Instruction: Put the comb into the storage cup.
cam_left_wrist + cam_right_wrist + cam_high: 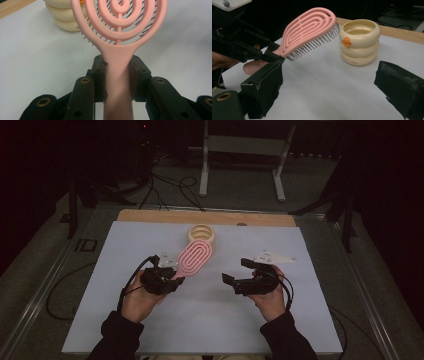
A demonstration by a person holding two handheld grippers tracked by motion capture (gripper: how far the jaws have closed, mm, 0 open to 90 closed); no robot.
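Pink hairbrush [120, 37] handle (end cut off) between left tool [117, 75] pads.

Quick count from my seat: one pink hairbrush [194, 257], one cream ringed cup [201, 233] (looks like three stacked rings with a little orange knob), and my two grippers.

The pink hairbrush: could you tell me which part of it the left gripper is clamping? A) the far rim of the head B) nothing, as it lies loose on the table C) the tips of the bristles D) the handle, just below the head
D: in the left gripper view the left gripper has both pads pressed on the handle of the pink hairbrush just below its openwork head.
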